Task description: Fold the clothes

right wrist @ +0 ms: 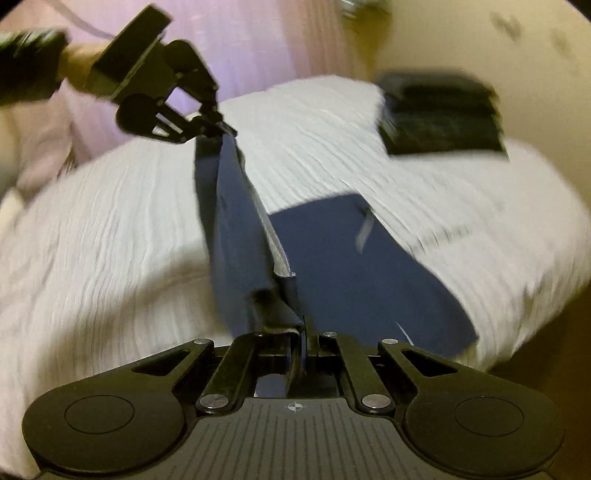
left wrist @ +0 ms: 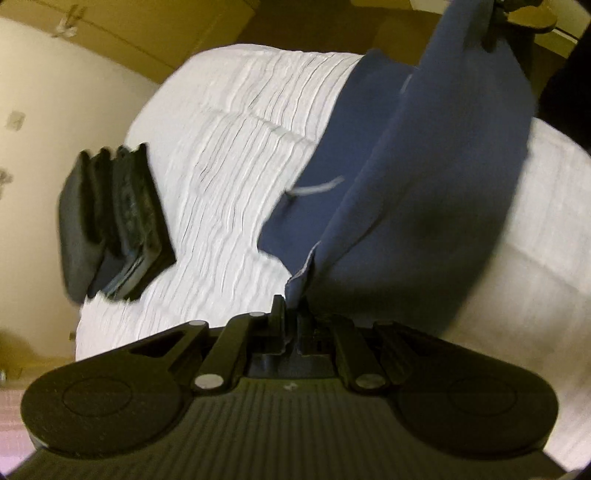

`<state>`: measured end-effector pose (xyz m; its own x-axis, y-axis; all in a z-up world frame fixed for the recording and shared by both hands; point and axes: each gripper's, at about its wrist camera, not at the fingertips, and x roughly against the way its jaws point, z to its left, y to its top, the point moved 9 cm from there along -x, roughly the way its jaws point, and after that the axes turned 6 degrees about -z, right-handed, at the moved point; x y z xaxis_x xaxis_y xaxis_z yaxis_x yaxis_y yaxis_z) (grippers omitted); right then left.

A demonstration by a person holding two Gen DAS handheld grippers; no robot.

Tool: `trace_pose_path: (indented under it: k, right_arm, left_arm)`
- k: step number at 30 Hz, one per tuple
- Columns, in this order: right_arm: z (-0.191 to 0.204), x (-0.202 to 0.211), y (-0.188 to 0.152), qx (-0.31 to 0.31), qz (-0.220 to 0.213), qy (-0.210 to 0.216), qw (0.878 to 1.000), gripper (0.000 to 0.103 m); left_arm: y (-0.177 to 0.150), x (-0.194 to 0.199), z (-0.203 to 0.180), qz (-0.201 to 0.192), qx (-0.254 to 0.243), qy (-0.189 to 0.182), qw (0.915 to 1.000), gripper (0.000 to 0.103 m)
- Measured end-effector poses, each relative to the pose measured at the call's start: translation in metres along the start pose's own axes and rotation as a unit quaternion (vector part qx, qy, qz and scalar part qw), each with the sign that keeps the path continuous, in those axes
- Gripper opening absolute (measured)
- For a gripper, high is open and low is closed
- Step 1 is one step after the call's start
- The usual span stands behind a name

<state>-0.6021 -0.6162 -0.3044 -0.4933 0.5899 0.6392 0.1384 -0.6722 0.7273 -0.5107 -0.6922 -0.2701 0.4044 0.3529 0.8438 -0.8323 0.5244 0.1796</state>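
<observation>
Jaws, left wrist view: left gripper [left wrist: 291,310] clenched on a hem corner of the blue garment [left wrist: 424,192]; the right gripper [left wrist: 498,14], at the top edge, pinches the far corner.
Garment position, left wrist view: one edge lifted taut between both grippers, the rest trailing on the white bed [left wrist: 229,155] (a pale drawstring shows on the flat part).
Neighbour, left wrist view: folded dark stack [left wrist: 114,218] near the bed's edge, well apart.
Jaws, right wrist view: right gripper [right wrist: 301,332] clamped on the other hem corner; left gripper [right wrist: 218,127] grips the opposite end.
Long axis, right wrist view: runs from gripper to gripper, rising away from the camera.
Handling (judged): light, limp and creasing easily, not fragile; best held at corners or hems and kept under gentle tension so it drapes flat.
</observation>
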Motion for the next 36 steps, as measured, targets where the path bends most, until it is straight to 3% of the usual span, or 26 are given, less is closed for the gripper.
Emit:
trace_pose_path:
  k: [5, 10, 12, 15, 17, 19, 25, 27, 28, 29, 30, 32, 33, 36]
  right_arm:
    - [-0.078, -0.020, -0.008, -0.104, 0.036, 0.010, 0.994, 0.000]
    - [-0.128, -0.045, -0.031, -0.194, 0.076, 0.023, 0.978, 0.000]
    - [-0.136, -0.052, -0.038, -0.218, 0.086, 0.028, 0.972, 0.000]
    - [-0.140, -0.054, -0.042, -0.234, 0.090, 0.033, 0.968, 0.000]
    - [-0.140, -0.052, -0.042, -0.243, 0.090, 0.032, 0.965, 0.000]
    - [-0.140, -0.050, -0.041, -0.251, 0.089, 0.032, 0.963, 0.000]
    - [-0.150, -0.049, -0.041, -0.313, 0.072, 0.027, 0.947, 0.001]
    - [-0.152, -0.051, -0.038, -0.326, 0.065, 0.025, 0.943, 0.001]
    - [-0.153, -0.052, -0.037, -0.332, 0.062, 0.023, 0.941, 0.001]
    - [-0.153, -0.052, -0.036, -0.339, 0.059, 0.020, 0.939, 0.002]
    - [-0.154, -0.051, -0.035, -0.345, 0.057, 0.018, 0.937, 0.002]
    - [-0.154, -0.051, -0.034, -0.363, 0.050, 0.012, 0.930, 0.020]
    - [-0.155, -0.051, -0.034, -0.372, 0.047, 0.009, 0.927, 0.023]
    - [-0.155, -0.052, -0.032, -0.387, 0.043, 0.002, 0.921, 0.022]
  left_arm:
    - [0.028, -0.093, 0.020, 0.018, -0.024, -0.068, 0.9972, 0.005]
    - [0.032, -0.159, 0.020, 0.035, -0.012, -0.126, 0.9913, 0.009]
    - [0.031, -0.167, 0.027, 0.029, 0.027, -0.130, 0.9908, 0.019]
    - [0.015, -0.152, 0.057, 0.006, 0.138, -0.114, 0.9838, 0.033]
    - [0.003, -0.140, 0.080, -0.011, 0.216, -0.101, 0.9711, 0.033]
    - [-0.018, -0.130, 0.093, -0.018, 0.291, -0.094, 0.9518, 0.034]
    - [-0.061, -0.138, 0.092, -0.039, 0.473, -0.128, 0.8710, 0.038]
    - [-0.063, -0.145, 0.088, -0.054, 0.507, -0.142, 0.8483, 0.031]
    - [-0.061, -0.148, 0.085, -0.061, 0.512, -0.147, 0.8441, 0.022]
    - [-0.058, -0.150, 0.082, -0.066, 0.512, -0.149, 0.8432, 0.007]
    - [-0.056, -0.150, 0.079, -0.069, 0.508, -0.149, 0.8454, 0.007]
    - [-0.053, -0.151, 0.076, -0.073, 0.501, -0.147, 0.8495, 0.005]
    - [-0.053, -0.150, 0.076, -0.074, 0.500, -0.146, 0.8503, 0.005]
    - [-0.055, -0.138, 0.081, -0.083, 0.497, -0.143, 0.8520, 0.005]
